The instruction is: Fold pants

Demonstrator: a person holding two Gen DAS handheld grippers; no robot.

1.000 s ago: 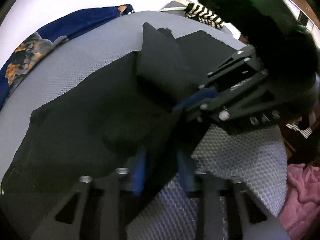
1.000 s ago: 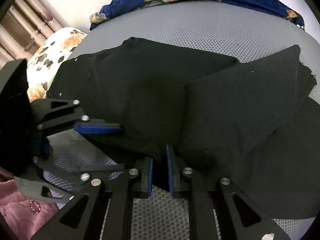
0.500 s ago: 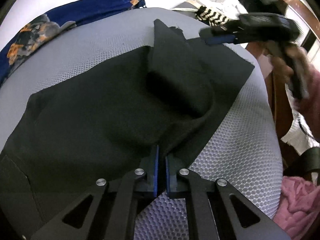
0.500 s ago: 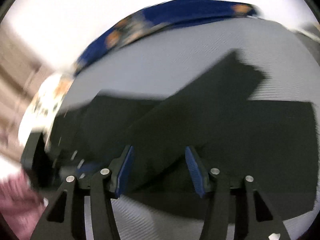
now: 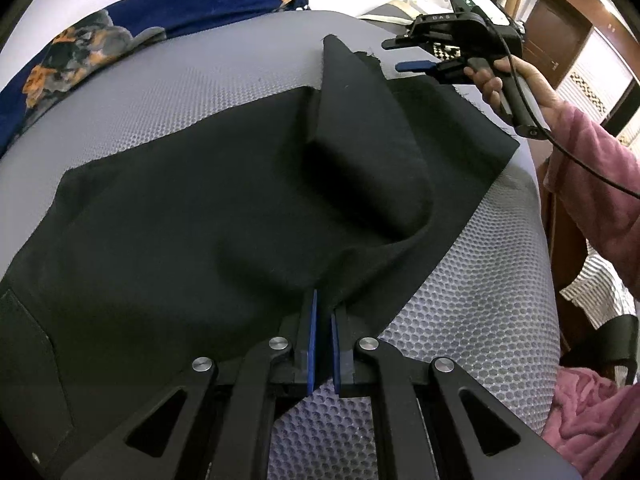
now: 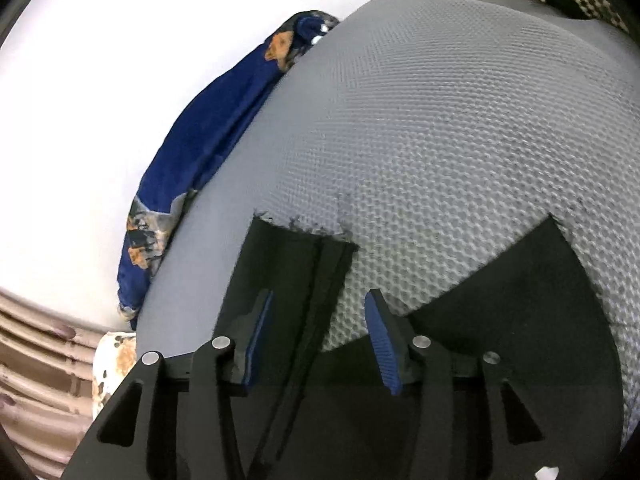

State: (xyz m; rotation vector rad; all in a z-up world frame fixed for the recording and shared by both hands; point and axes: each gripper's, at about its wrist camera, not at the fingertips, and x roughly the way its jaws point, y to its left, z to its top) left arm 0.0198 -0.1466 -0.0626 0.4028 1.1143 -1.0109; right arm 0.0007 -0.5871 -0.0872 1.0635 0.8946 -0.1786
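The grey mesh surface [image 5: 460, 320], padded and dimpled, carries the whole work; whether it is a counter or a cushion cannot be told. A blue floral cloth [image 5: 80, 52] lies along its far left edge, clear of the work. The black pants [image 5: 200, 208] lie spread across the middle of the surface, with one leg folded back over the body so that a soft rolled crease runs toward the far side and ends in a frayed hem [image 6: 304, 232]. The fabric reads as light, limp and matte: it will drape and sag from any single hold, slide little on the mesh, and crease wherever it is pinched. Take hold at edges and corners, through all layers at once, and move both holds together to keep the fold straight. The left gripper [image 5: 322, 344] is at the near edge with its fingers clamped tight on a bunched ridge of the cloth. The right gripper [image 6: 316, 336] hangs over the far hem, held by a hand [image 5: 516, 84] in a pink sleeve; its fingers stand partly apart, have just been closing, and grip nothing, though the hem lies beneath and between them.
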